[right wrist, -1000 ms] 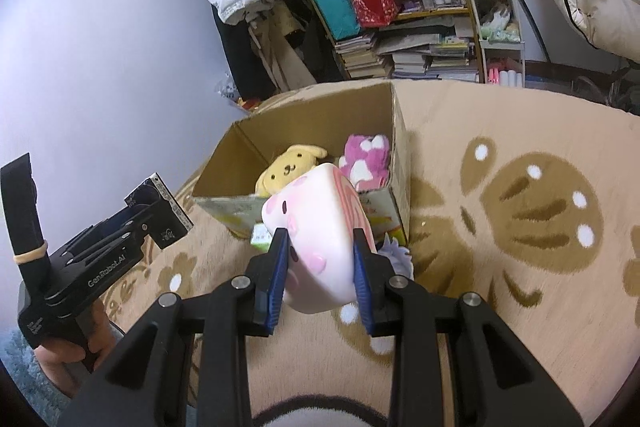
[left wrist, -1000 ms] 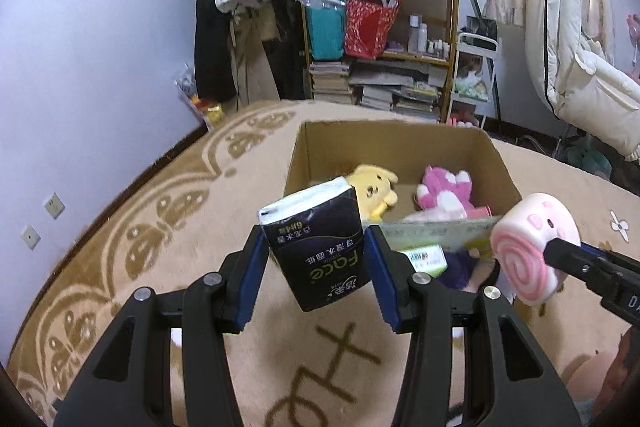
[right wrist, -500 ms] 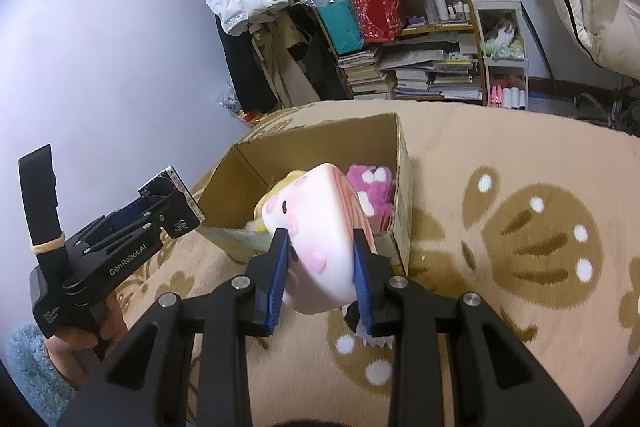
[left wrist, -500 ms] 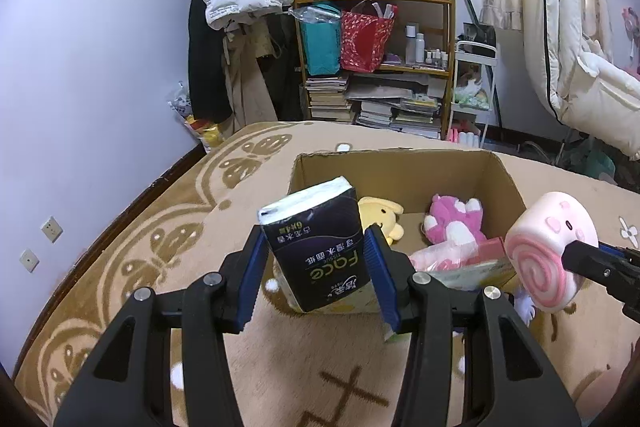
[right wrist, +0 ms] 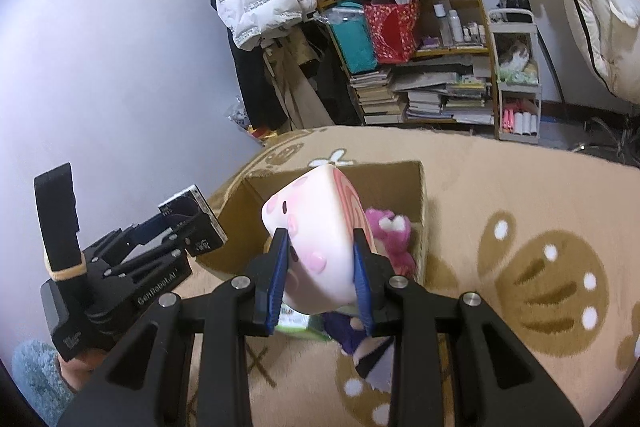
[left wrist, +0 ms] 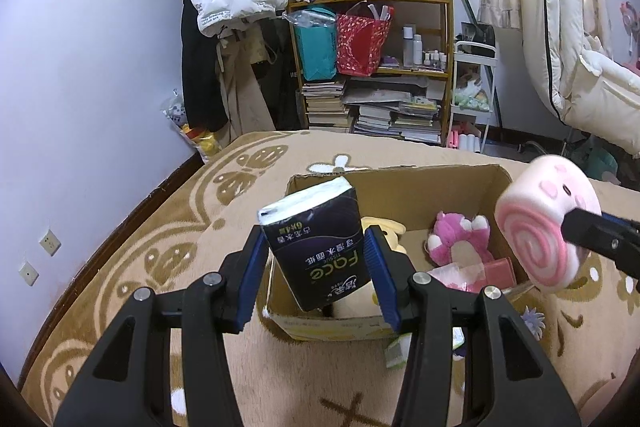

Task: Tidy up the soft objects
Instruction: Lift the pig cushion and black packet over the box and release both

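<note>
Carpet (left wrist: 132, 267) bears cardboard box (left wrist: 448, 187); left gripper (left wrist: 316, 267) clamps tissues (left wrist: 316, 239), right gripper (right wrist: 320, 267) plush roll (right wrist: 316, 227).

1. Your left gripper (left wrist: 316, 263) is matte black plastic with 2 angular arms, each ending in a blue ribbed pad (left wrist: 252, 279).
2. You can see 4 round silver screws (left wrist: 212, 279) across its arms.
3. Your right gripper (right wrist: 320, 275) has the same black frame, blue pads and 4 silver screw heads.
4. In the right wrist view, your left gripper's body carries white "GenRobot.AI" lettering (right wrist: 157, 289), a tan elastic band (right wrist: 66, 269) around a black upright strap, and bare skin of your hand (right wrist: 78, 373) beneath it.
</note>
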The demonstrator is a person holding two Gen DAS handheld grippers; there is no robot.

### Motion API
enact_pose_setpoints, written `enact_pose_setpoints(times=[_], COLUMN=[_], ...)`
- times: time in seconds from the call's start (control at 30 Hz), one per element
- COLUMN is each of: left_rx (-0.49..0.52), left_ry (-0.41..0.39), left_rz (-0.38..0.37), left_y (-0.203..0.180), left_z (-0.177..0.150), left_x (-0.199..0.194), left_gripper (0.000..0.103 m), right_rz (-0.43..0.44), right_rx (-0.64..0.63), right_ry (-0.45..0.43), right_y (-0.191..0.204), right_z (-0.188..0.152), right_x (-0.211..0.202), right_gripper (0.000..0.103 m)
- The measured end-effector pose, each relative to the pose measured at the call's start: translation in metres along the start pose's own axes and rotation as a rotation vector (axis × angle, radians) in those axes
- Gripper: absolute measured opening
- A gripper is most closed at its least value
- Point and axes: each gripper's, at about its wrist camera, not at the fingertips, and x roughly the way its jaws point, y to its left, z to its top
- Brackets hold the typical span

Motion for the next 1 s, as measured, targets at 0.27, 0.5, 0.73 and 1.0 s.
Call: enact_pose_setpoints(times=[0.27,0.5,0.73,1.0], left_rx=[0.015,-0.014,0.009,-0.064], left_ry=[0.004,0.023,0.044,0.012], left_rz=[-0.001,-0.03,-0.035,-0.052], left_y=[-0.001,0.001,-0.001,0.01], left_z=[0.004,0.004,0.006,0.011], left_x=[0.008,0.018,0.024,0.015], left_gripper=[0.048,0.049,0.05,0.073], right_rz=[0.014,-0.005,-0.028,-0.039], right_rx=[0.008,0.003,0.021,0.028], right_ry=[0.008,0.052,0.086,0.109], right_y=[0.009,0.01,0.0,0.001], right_z=[0.007,0.0,0.0,0.001], right_x=[0.017,0.028,0.034,0.036], right_gripper=[0.032,0.032,0.035,0.042])
